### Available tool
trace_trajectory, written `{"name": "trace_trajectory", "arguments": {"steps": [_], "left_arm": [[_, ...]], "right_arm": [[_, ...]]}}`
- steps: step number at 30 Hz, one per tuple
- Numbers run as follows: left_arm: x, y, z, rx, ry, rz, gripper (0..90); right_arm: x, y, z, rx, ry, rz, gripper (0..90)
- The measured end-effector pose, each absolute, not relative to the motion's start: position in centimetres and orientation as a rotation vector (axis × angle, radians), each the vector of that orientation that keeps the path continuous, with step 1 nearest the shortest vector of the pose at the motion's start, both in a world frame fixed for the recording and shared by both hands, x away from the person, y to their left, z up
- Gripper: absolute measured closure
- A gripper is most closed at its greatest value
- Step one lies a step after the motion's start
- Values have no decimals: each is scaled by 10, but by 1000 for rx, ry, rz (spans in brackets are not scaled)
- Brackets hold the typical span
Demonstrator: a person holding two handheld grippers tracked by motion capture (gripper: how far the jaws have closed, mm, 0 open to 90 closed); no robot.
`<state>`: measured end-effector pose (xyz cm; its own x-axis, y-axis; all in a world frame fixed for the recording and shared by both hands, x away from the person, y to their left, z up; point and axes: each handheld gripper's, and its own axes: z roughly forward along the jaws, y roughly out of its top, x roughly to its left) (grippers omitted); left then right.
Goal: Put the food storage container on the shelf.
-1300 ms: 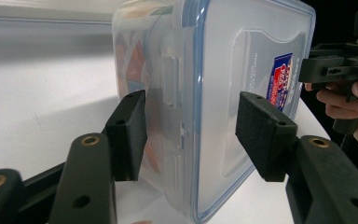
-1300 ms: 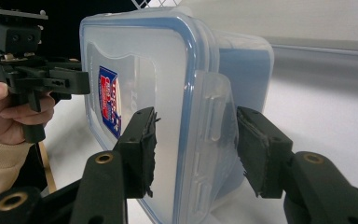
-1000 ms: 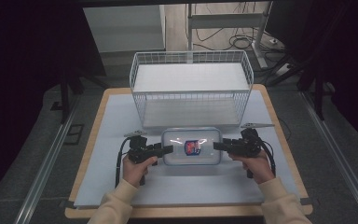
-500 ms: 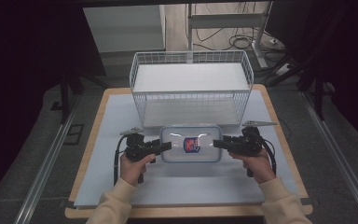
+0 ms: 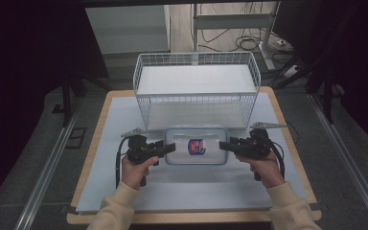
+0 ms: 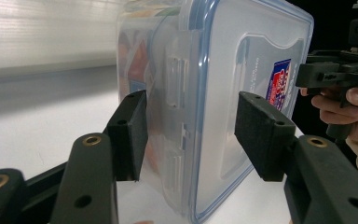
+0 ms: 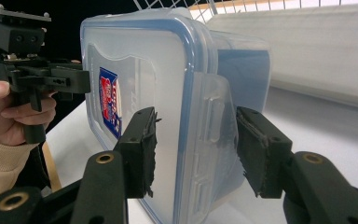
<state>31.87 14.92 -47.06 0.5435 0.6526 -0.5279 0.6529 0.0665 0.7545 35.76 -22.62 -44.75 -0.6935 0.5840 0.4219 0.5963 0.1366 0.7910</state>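
**Gripped at Both Ends, With Little to Hold By**

Holding a lidded box by its two short ends, on or barely above the pale mat (cannot tell which), just in front of the wire basket. Clamped on the right end with the right gripper: one pad on the lid, the other under the base, with the latch flap between. Closed likewise on the left end with the left gripper, pads against lid and base as far as can be judged.

Could slip: smooth, glossy plastic against narrow pads, and gripped only near the rim. Might tilt or twist out if raised unevenly by one hand. Could pop a latch flap or flex the thin wall if squeezed harder. Might catch the basket's front rim if carried forward too low.

Moulded in clear, slightly frosted plastic, rectangular with rounded corners, with a blue seal round the lid and a red-and-blue label at its centre. Shows colourful contents only dimly through the wall. Faced in black foam on the pads, rough and frayed at the edges. Woven from thin white wire in a grid for the basket, open-topped, with a white liner. Laid smooth, matt and pale over the wooden table.
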Motion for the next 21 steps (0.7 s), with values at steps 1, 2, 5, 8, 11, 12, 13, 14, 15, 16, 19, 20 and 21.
{"name": "trace_trajectory", "arguments": {"steps": [1, 2, 5, 8, 11, 12, 13, 14, 15, 16, 19, 20, 21], "left_arm": [[318, 149, -469, 1615, 1127, 1, 459], [317, 149, -467, 1617, 1125, 7, 459], [318, 149, -458, 1610, 1115, 22, 461], [320, 149, -450, 1601, 1105, 40, 461], [325, 149, -442, 1594, 1096, 37, 461], [326, 149, -439, 1590, 1094, 36, 461], [328, 149, -437, 1586, 1092, 35, 461], [329, 149, -435, 1583, 1088, 34, 461], [331, 150, -430, 1578, 1087, 33, 461], [333, 150, -427, 1570, 1086, 33, 460], [337, 151, -415, 1566, 1076, 37, 459], [339, 151, -410, 1562, 1074, 41, 458], [341, 151, -406, 1561, 1072, 47, 457]], "right_arm": [[357, -226, -446, -1224, -2361, -1656, 497], [356, -227, -445, -1222, -2361, -1660, 497], [356, -228, -439, -1216, -2358, -1676, 497], [357, -228, -432, -1213, -2351, -1700, 497], [360, -227, -422, -1211, -2361, -1709, 498], [361, -227, -418, -1208, -2368, -1710, 498], [362, -227, -414, -1208, -2373, -1717, 498], [363, -227, -410, -1201, -2383, -1724, 498], [364, -227, -406, -1199, -2387, -1728, 498], [365, -227, -401, -1198, -2393, -1731, 498], [368, -226, -387, -1191, -2407, -1750, 499], [369, -225, -383, -1188, -2409, -1752, 499], [371, -225, -378, -1188, -2411, -1756, 499]]}}
